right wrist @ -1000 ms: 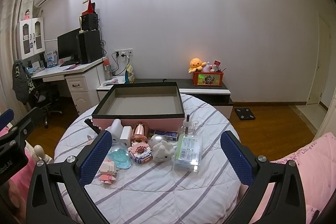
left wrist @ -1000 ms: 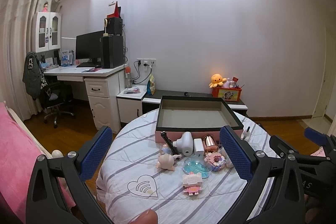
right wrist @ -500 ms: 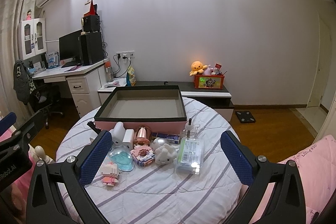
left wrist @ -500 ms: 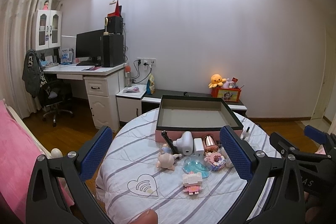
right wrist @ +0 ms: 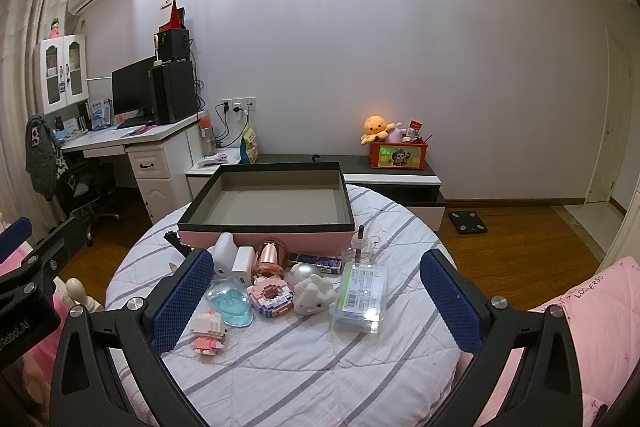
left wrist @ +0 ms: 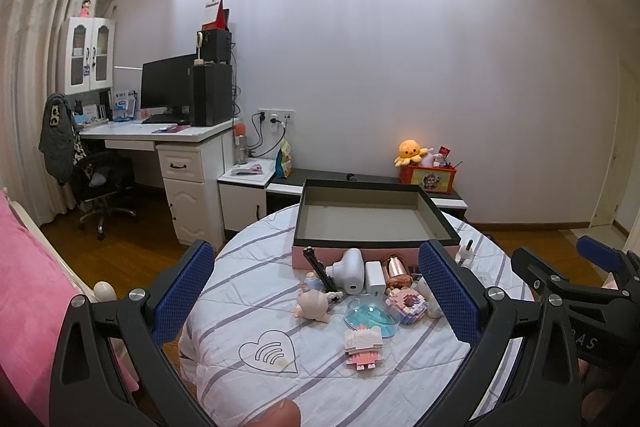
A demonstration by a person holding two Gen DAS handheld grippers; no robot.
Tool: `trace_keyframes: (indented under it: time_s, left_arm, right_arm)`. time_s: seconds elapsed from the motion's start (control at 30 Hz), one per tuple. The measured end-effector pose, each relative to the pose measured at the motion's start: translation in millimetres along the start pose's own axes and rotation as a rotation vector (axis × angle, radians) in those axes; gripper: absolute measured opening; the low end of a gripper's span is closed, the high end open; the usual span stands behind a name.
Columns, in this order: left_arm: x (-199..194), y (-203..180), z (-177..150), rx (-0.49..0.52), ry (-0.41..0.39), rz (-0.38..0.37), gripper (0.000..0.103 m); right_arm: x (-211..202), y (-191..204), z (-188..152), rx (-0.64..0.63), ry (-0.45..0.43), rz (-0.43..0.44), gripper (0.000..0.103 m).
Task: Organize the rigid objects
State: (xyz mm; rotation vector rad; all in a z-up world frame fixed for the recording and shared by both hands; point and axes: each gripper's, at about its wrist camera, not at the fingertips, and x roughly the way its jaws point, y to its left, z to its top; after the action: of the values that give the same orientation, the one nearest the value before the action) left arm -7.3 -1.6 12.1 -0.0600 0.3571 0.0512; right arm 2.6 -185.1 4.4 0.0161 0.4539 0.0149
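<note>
An open, empty pink box with a dark rim (left wrist: pixel 374 251) (right wrist: pixel 276 241) stands at the far side of the round striped table (left wrist: pixel 240 291) (right wrist: pixel 304 363). In front of it lie several small objects: a pink block figure (left wrist: pixel 363 343) (right wrist: pixel 208 329), a blue dish (left wrist: pixel 370 315) (right wrist: pixel 231 303), a pink block donut (right wrist: pixel 271 293), a white bunny (right wrist: pixel 314 293), a clear plastic case (right wrist: pixel 362 291), a white device (left wrist: pixel 351 269) and a doll (left wrist: pixel 314 303). My left gripper (left wrist: pixel 316 299) and right gripper (right wrist: pixel 316 301) are open, empty, and held above the table's near side.
A white desk with monitor (left wrist: pixel 168 87) and a chair (left wrist: pixel 98 183) stand at the left. A low cabinet with an orange toy box (right wrist: pixel 398 155) is behind the table. Pink bedding (right wrist: pixel 592 323) lies at the right, and more (left wrist: pixel 24 291) at the left.
Both grippers have drifted slightly, so the table and objects sit a little higher and nearer in view. The objects have not moved.
</note>
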Motion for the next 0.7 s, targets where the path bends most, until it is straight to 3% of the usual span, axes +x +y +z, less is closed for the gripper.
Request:
trace_keyframes:
  time_s: [0.7]
  left_arm:
    - [12.0,3.8,-15.8,-0.007,0.033,-0.020,0.103]
  right_arm:
    - [11.8,-8.9,-2.7,0.011,0.020,-0.009,0.103]
